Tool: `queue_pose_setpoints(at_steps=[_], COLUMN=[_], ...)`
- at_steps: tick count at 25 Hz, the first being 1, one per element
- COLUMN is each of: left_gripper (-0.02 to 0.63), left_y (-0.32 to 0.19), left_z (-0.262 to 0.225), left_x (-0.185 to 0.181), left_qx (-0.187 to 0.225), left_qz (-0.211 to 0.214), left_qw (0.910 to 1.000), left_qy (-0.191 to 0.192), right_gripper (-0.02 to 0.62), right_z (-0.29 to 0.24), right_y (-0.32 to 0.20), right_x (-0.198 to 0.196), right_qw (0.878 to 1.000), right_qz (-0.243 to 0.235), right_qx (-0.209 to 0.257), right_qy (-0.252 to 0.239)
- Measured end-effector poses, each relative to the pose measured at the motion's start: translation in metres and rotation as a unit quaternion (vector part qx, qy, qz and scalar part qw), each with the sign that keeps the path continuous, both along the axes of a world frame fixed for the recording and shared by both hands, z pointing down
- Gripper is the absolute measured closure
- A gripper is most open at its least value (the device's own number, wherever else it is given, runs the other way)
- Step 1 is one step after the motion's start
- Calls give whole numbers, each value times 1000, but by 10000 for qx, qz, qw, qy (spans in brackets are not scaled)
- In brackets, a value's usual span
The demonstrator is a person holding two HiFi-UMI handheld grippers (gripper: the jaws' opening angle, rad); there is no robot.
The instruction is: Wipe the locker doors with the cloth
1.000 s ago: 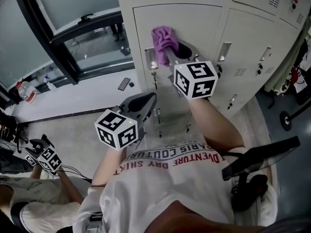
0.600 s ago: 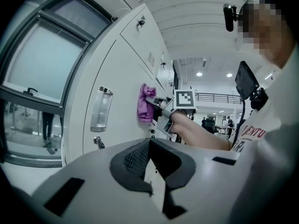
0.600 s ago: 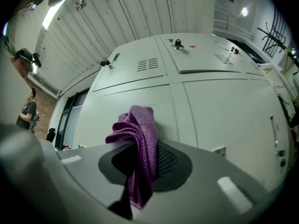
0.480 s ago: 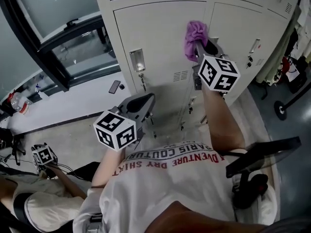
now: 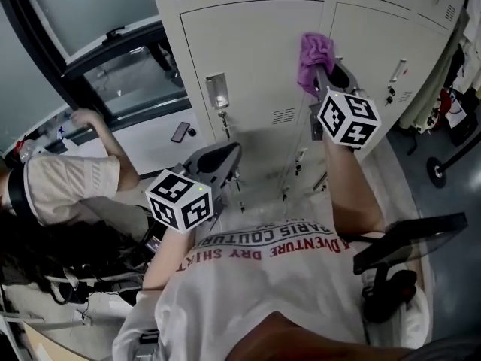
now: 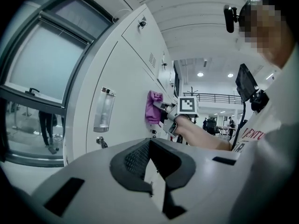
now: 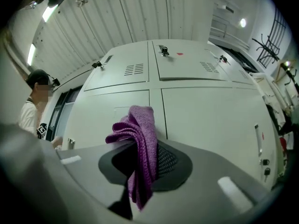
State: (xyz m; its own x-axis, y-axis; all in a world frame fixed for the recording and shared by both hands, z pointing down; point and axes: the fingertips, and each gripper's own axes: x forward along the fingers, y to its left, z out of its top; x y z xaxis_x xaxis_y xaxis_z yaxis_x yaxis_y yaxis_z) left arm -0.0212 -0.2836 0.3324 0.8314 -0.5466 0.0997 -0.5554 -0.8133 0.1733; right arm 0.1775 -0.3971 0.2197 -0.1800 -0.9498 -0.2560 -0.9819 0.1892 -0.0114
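Observation:
The purple cloth (image 5: 314, 57) is pressed against the pale grey locker door (image 5: 255, 59), close to the seam with the neighbouring door. My right gripper (image 5: 325, 74) is shut on the cloth (image 7: 140, 143), which hangs folded between its jaws in the right gripper view, with the locker doors (image 7: 205, 111) right in front. My left gripper (image 5: 218, 160) hangs lower, away from the lockers, shut with nothing in it. In the left gripper view, the cloth (image 6: 153, 107) and right gripper (image 6: 164, 112) show against the locker door (image 6: 126, 111).
A metal handle and keyed lock (image 5: 218, 96) sit at the door's left side, and more handles (image 5: 394, 74) are on doors to the right. A dark-framed window (image 5: 98, 59) is on the left. A person in a pale shirt (image 5: 68, 179) reaches up at the left.
My right gripper has carried the cloth rightward across the door, from beside the handle to the door's right edge. A person has risen into view at the left. My left gripper stays put.

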Motion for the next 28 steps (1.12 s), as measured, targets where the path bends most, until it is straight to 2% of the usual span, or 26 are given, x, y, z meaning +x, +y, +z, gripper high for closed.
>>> queue_pose_setpoints(at_steps=[3,6,10,15,18,22,28], left_gripper=[606,606,606,606,606,606,607], left_y=[2,4,5,7,5,4,0], left_z=[-2,-2,-2,0,4,5,12], left_x=[-10,-18,-28,-44,-51,-61,-68], left_qx=[15,7,-13,-30,-53,-89,-168], left_qz=[-114,-189,-325,-576,-683,-785,-880], left_qw=[9999,9998,9995,9983,9976,9969,9960], left_qy=[-7,12,31,-10,-30,-26,-13], right_gripper=[541,541,541,541,541,541,541], right_z=[-1,-2,2,40,68,95,104], right_y=[20,37,50,45,32,12,3], right_x=[-27,-65,-118,-171,-189,-200,-200], right_qw=[9994,9963,9876,9756,9731,9760,9788], right_qz=[-213,-811,-1513,-2177,-2274,-2115,-1980], right_qx=[218,297,387,89,-135,-346,-375], right_qy=[145,22,148,264,340,387,358])
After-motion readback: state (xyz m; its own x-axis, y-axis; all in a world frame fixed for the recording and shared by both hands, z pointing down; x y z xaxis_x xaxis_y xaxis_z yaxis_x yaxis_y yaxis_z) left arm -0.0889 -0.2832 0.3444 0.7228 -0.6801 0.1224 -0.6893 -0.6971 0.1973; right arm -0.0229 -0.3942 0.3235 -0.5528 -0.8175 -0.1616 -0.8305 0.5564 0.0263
